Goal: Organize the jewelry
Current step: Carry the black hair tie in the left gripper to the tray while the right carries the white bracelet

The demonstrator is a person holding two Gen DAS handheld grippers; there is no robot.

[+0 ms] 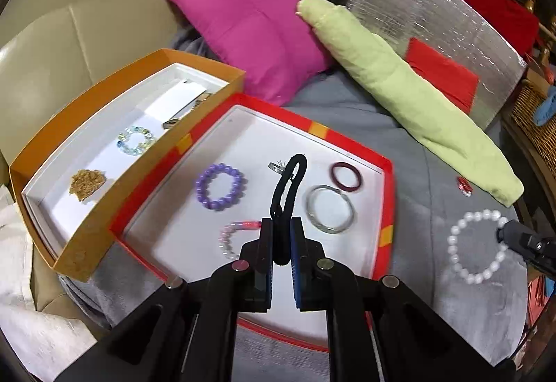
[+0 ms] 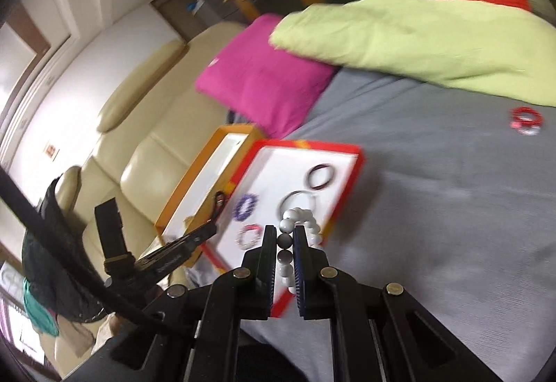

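The left black plastic two-finger gripper (image 1: 281,225) has matte angular linkage arms with triangular cut-outs at the bottom of the frame, joined by round silver pivot pins (image 1: 240,265). One finger's inner face carries a ribbed blue pad (image 1: 296,264); the other is plain black. The right black plastic two-finger gripper (image 2: 283,232) is built alike, with brass-toned pins (image 2: 328,272) and a blue ribbed pad (image 2: 299,274). A black cable (image 2: 69,264) crosses the lower left.

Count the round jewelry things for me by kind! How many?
Beaded bracelets: 5 (purple, pink, clear, white, red)
Bangles: 2 (maroon, glass)
Black loops: 1
Total: 8
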